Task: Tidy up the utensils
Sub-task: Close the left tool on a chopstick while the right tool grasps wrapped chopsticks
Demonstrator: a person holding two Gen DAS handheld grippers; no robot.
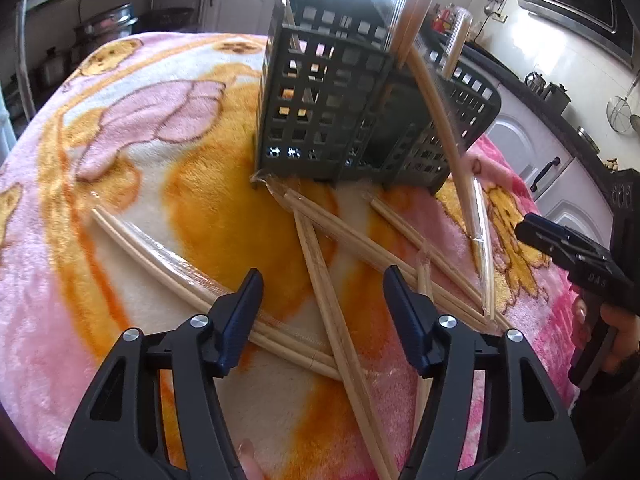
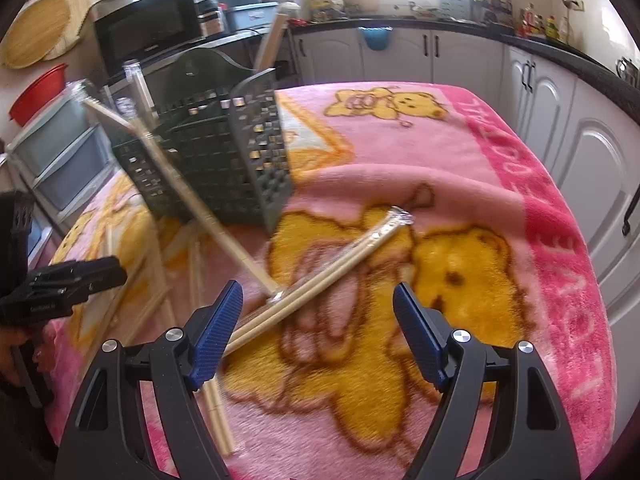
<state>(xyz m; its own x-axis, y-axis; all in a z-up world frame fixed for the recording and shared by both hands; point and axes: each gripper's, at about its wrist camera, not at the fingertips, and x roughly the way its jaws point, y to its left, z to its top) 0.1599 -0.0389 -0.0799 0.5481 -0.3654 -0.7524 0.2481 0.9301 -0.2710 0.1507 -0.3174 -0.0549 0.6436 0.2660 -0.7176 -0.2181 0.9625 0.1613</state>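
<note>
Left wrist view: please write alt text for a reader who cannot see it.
The open left hand-held gripper hovers over wrapped wooden chopstick pairs crossing on a pink and orange plush blanket. Behind stands a dark grey perforated plastic utensil basket holding a few.

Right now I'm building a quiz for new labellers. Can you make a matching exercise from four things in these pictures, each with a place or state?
Things:
1. grey basket
2. left gripper
3. wrapped chopsticks pair
4. blanket

States:
A. lying flat by a bear print
B. standing upright, holding chopsticks
C. covering the table
D. open above crossed chopsticks

Pairs: 1-B, 2-D, 3-A, 4-C
</note>
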